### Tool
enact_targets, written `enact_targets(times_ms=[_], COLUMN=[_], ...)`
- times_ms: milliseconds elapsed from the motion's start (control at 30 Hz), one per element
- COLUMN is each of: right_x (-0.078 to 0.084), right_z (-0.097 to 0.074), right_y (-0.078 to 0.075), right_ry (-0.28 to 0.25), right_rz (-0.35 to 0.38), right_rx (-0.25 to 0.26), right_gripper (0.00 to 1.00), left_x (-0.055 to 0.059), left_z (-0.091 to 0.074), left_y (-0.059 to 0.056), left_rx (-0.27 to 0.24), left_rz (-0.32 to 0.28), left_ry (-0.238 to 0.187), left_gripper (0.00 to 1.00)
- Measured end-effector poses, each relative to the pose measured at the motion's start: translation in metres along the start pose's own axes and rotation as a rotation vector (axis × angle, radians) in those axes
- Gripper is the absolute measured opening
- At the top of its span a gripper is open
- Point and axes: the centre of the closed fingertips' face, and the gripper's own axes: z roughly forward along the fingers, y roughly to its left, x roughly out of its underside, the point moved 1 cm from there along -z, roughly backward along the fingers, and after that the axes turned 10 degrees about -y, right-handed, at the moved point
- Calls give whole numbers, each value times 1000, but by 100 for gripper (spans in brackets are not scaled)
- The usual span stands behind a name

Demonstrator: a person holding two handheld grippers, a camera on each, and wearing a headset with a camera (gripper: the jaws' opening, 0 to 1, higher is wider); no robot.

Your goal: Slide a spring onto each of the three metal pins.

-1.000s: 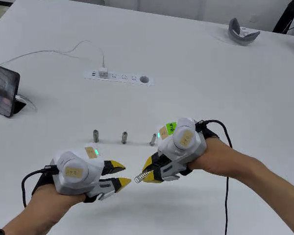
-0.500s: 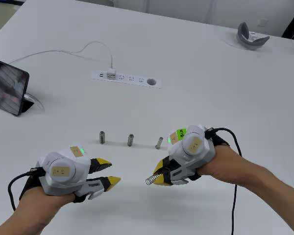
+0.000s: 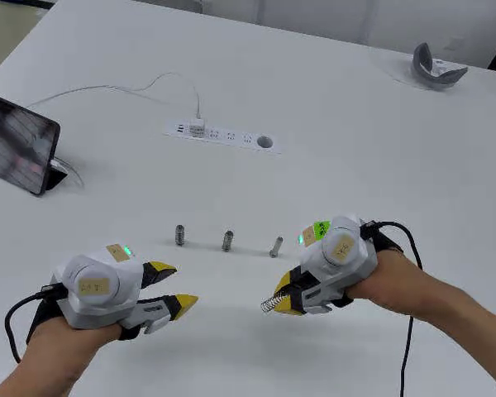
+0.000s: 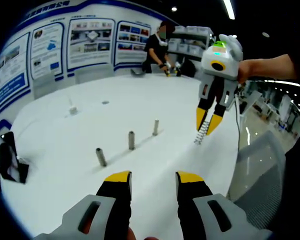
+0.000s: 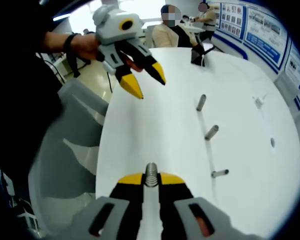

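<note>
Left tongs farther from the coiled wire spring.

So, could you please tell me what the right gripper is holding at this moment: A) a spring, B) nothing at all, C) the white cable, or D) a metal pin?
A: a spring pokes out from between the shut yellow fingers of the right gripper.
</note>
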Motion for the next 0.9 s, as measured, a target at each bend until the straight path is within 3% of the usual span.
enact_targets(times_ms=[567,900], right_x=[16,13], right_z=[-13,-17], right_y=[-44,-66], right_ry=[37,41], right_rz=[21,24], right_rx=[77,101], right_gripper=[12,12], left_x=[7,11], left_z=[-13,-24], left_y=[19,26], left_rx=[-63,-103], left_rz=[-24,-46], left_ry=[7,11], left_gripper=[46,50])
